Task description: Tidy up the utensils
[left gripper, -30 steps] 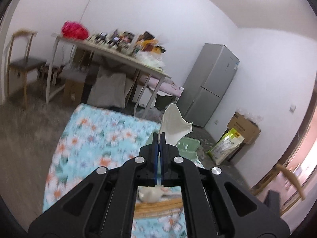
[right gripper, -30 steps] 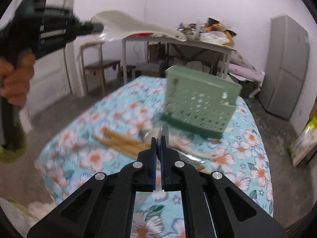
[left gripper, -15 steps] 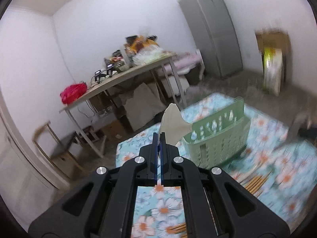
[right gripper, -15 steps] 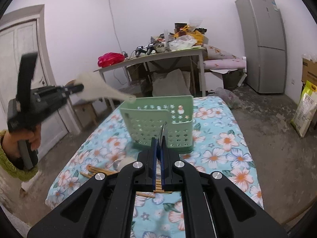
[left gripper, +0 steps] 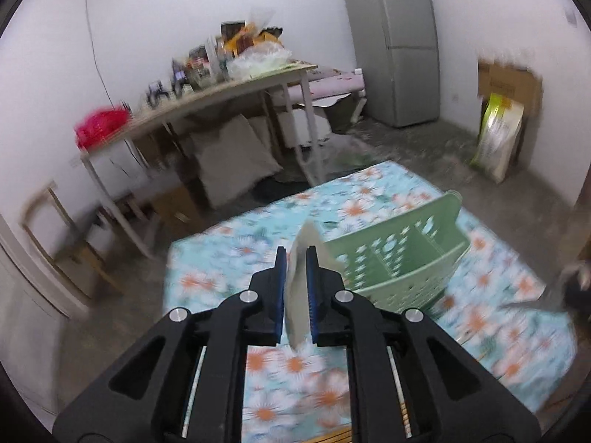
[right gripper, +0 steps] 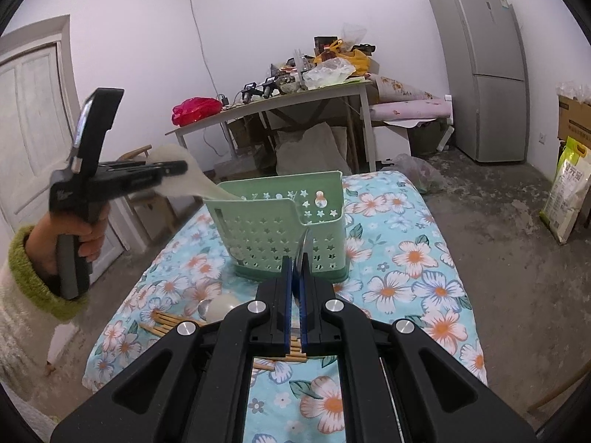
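Observation:
A green perforated utensil holder (right gripper: 280,229) stands on the floral tablecloth (right gripper: 417,269); it also shows in the left wrist view (left gripper: 402,258). My left gripper (left gripper: 295,254) is shut on a white ceramic spoon (left gripper: 301,277). In the right wrist view the left gripper (right gripper: 177,170) holds that spoon (right gripper: 195,184) tilted, its handle tip inside the holder's left rear corner. My right gripper (right gripper: 294,262) is shut on a metal spoon (right gripper: 303,245) in front of the holder.
Wooden chopsticks (right gripper: 173,323), a white spoon (right gripper: 221,306) and a metal spoon bowl (right gripper: 203,307) lie on the cloth left of my right gripper. A cluttered table (right gripper: 295,96), a fridge (right gripper: 484,66) and a rice bag (right gripper: 565,192) stand behind.
The left gripper has swung down toward the holder and the white spoon's handle now dips into its corner. The right gripper has hardly moved and keeps the metal spoon.

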